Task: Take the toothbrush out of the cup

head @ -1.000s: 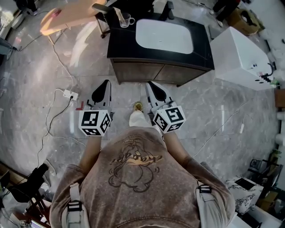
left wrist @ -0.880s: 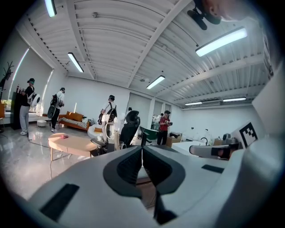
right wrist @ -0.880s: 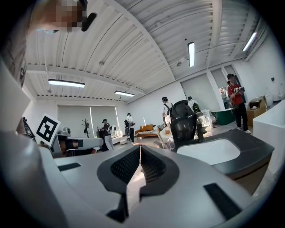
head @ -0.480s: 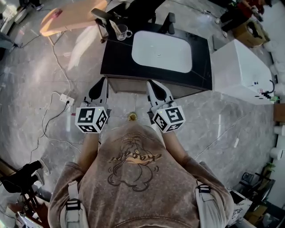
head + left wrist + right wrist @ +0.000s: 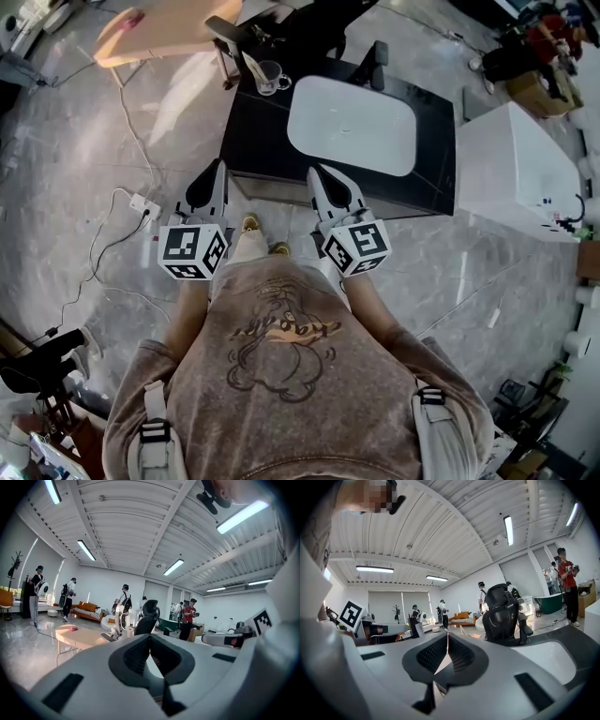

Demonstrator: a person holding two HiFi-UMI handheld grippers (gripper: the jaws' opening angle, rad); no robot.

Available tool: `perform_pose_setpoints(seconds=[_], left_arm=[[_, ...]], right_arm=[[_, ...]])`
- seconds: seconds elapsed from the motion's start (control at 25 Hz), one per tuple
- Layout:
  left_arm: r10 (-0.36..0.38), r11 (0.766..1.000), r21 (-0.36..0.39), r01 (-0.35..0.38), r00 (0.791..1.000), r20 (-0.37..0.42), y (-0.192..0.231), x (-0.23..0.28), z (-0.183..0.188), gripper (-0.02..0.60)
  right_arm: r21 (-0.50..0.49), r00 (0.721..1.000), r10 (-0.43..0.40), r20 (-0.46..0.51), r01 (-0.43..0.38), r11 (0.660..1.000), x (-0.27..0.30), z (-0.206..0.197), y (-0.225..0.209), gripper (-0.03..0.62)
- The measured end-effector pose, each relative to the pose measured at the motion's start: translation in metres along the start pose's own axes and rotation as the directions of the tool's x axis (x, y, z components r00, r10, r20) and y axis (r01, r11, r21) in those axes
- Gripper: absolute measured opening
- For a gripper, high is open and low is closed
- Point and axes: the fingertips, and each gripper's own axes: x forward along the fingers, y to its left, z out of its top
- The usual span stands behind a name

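From above, the cup (image 5: 270,76) sits at the desk's (image 5: 255,136) far left corner, beside the basin (image 5: 352,124), with the toothbrush (image 5: 251,66) standing in it. The left claw (image 5: 210,183) and right claw (image 5: 325,185) hang over the near edge, well apart from the cup.

In the left gripper view, the left claw (image 5: 150,637) is pressed together on nothing.

In the right gripper view, the right claw (image 5: 447,641) is likewise closed and empty.

Nothing looks done yet. The reach, the grasp and the lift all remain.
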Motion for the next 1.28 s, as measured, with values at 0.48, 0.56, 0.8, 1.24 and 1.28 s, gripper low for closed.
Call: perform_pose_setpoints(seconds=[0.48,0.56,0.8,1.24,1.28], left_arm=[[-0.042,0.999,0.003,0.042,0.999,0.008,0.027,0.051,0.016,0.018],[-0.047,0.999,-0.003,0.047,0.999,0.0,0.029,0.056,0.015,0.017],[-0.072,0.997,-0.015,0.072,0.997,-0.01,0.029,0.067,0.013,0.018],[-0.074,0.997,-0.032,0.074,0.997,-0.025,0.037,0.08,0.007,0.018],[-0.072,0.997,-0.033,0.071,0.997,-0.026,0.038,0.081,0.006,0.018]], right_arm=[[-0.018,0.998,-0.041,0.04,0.041,0.999,0.05,0.016,-0.02,0.02],[-0.019,0.998,-0.041,0.042,0.041,0.999,0.055,0.018,-0.021,0.02],[-0.045,0.999,-0.025,0.033,0.027,0.999,0.067,0.017,-0.022,0.021],[-0.042,1.0,0.012,-0.014,-0.012,0.999,0.098,0.0,-0.03,0.021],[-0.04,1.0,0.016,-0.022,-0.017,0.999,0.102,-0.004,-0.031,0.021]])
